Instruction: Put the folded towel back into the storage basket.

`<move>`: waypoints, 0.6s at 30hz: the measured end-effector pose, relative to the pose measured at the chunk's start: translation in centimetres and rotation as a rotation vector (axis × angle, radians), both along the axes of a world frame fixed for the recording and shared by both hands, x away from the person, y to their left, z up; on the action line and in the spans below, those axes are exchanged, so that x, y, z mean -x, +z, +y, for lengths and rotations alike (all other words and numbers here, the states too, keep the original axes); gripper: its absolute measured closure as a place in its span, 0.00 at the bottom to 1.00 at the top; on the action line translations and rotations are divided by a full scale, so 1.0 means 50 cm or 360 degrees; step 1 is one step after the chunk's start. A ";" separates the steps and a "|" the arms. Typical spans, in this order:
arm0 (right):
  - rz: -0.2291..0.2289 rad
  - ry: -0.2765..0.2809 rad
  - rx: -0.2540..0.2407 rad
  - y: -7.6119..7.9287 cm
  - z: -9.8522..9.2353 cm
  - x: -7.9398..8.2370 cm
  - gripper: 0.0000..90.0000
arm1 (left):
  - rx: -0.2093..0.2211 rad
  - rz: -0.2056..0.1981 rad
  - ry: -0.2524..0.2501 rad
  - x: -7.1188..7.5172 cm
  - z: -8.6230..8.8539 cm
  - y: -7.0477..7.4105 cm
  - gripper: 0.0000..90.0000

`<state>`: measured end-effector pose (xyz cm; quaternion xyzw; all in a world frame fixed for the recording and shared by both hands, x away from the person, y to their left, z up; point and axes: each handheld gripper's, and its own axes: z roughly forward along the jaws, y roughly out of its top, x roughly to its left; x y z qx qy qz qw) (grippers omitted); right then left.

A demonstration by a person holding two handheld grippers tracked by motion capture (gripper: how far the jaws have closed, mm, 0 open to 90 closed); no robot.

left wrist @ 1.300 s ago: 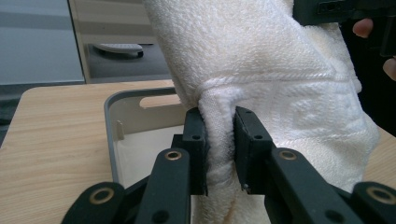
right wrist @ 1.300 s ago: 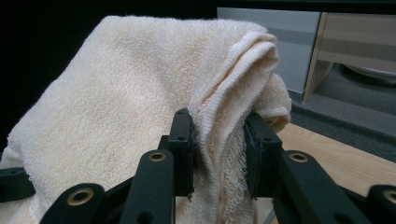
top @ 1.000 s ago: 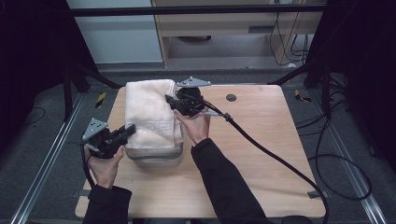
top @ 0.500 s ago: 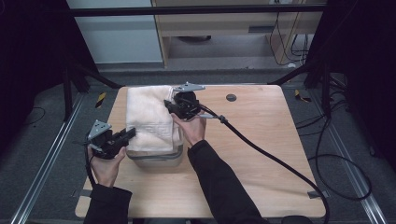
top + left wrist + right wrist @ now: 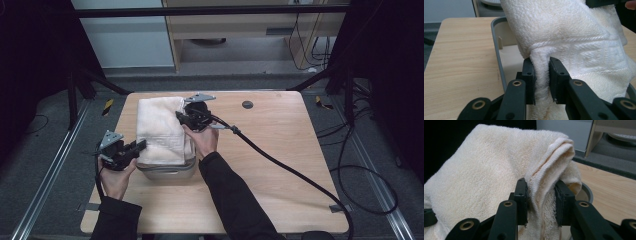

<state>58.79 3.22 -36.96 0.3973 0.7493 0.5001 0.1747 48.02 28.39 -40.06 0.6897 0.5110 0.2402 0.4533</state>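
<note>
A pale wooden table point(image 5: 280, 165) stands on grey carpet with dark frame rails on both sides, and near its left edge sits a grey bin point(image 5: 167, 172). I hold a folded cream towel point(image 5: 160, 127) over that bin, draped across its opening, with the far part lying over the bin's far end.

My left claw point(image 5: 140, 146) is clenched on a fold of the towel at the near left corner; in the left claw view the terry bunches between the pads point(image 5: 541, 75), just above the bin's rim point(image 5: 499, 67). My right claw point(image 5: 181, 117) grasps a thick doubled edge on the far right side; the right claw view shows several layers pinched together point(image 5: 541, 195), with the bin's rim point(image 5: 586, 191) just beyond.

My worry, as I judge it, is the width. The towel looks wider than the opening, so lowering it may leave the sides hanging over the rim instead of settling inside. If one hand drops faster than the other, the fold could come undone and the bundle could sag to one side. The right grip holds stacked layers, and an inner layer may slip out while the outer one stays pinched. The bin looks light; dragging cloth against its wall could shift or tip it. My black cable point(image 5: 280, 160) trails across the table and could tug my right hand off line.
</note>
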 end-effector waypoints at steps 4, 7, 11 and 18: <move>0.0009 0.0001 0.0009 -0.008 0.003 -0.002 0.75 | -0.0008 0.0029 -0.0001 -0.004 0.001 -0.007 0.84; 0.0021 0.0003 0.0021 -0.016 0.005 -0.005 0.75 | -0.0015 0.0050 -0.0002 -0.008 0.002 -0.013 0.84; 0.0050 -0.0004 0.0026 -0.031 0.005 -0.008 0.75 | -0.0049 0.0079 0.0002 -0.013 0.000 -0.024 0.84; 0.0067 -0.0011 0.0065 -0.051 0.011 -0.012 0.75 | -0.0080 0.0112 0.0007 -0.019 -0.002 -0.037 0.84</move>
